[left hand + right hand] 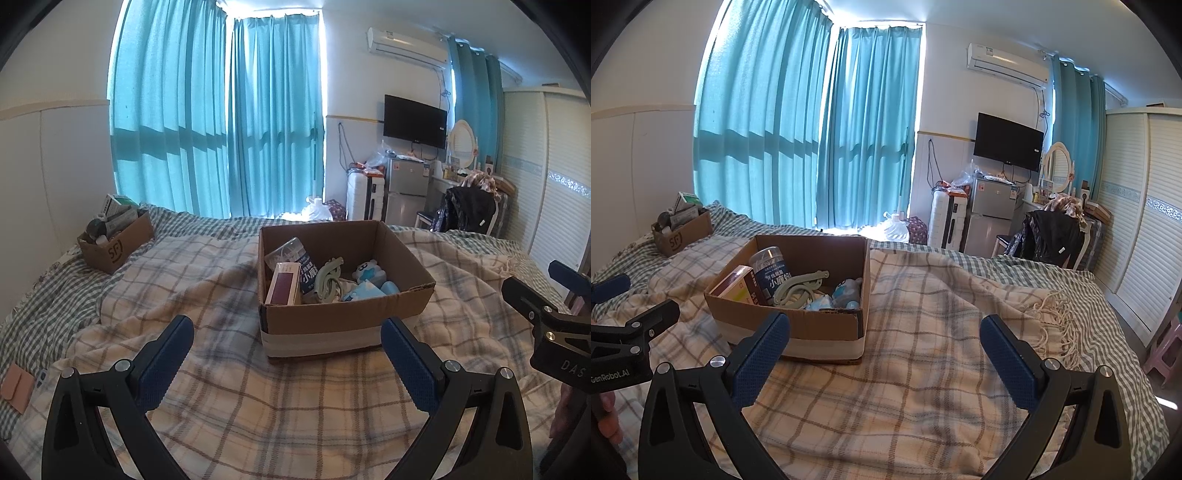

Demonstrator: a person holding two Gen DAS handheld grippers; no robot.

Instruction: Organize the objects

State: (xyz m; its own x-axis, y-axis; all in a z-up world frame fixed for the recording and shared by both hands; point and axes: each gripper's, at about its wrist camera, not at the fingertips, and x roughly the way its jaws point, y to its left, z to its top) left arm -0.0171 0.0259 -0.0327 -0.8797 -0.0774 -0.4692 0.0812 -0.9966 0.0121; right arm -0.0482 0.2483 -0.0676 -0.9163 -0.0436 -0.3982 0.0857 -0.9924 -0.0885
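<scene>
Left gripper (287, 349): we held it low over the plaid blanket (236, 398), its blue-padded fingers (168, 363) spread wide and grasping nothing; the near wall of the large cardboard box stood just beyond the gap between them
Right gripper (884, 350): we kept its fingers (1008, 363) released as well, nothing between them, hovering above the blanket to the right of the box; in the left wrist view it showed at the right edge (554, 317)
Large cardboard box (343, 295): it sat open on the blanket in the middle of the bed (1052, 273), a pale band around its base
Box contents: we saw a dark blue-labelled canister (295, 258) leaning at the back left corner, a carton with a maroon panel (282, 284) against the left wall, a pale green hanger (328, 278) in the middle, and a white and blue toy-like item (369, 273) with light blue packets (364, 293) on the right
Small cardboard box (114, 245): it stood well apart at the far left of the bed, stuffed with cartons and small items
Pink pouch (16, 386): it lay at the left edge of the bed
Hand (607, 417): part of it showed beside the left gripper's body at the left edge of the right wrist view
</scene>
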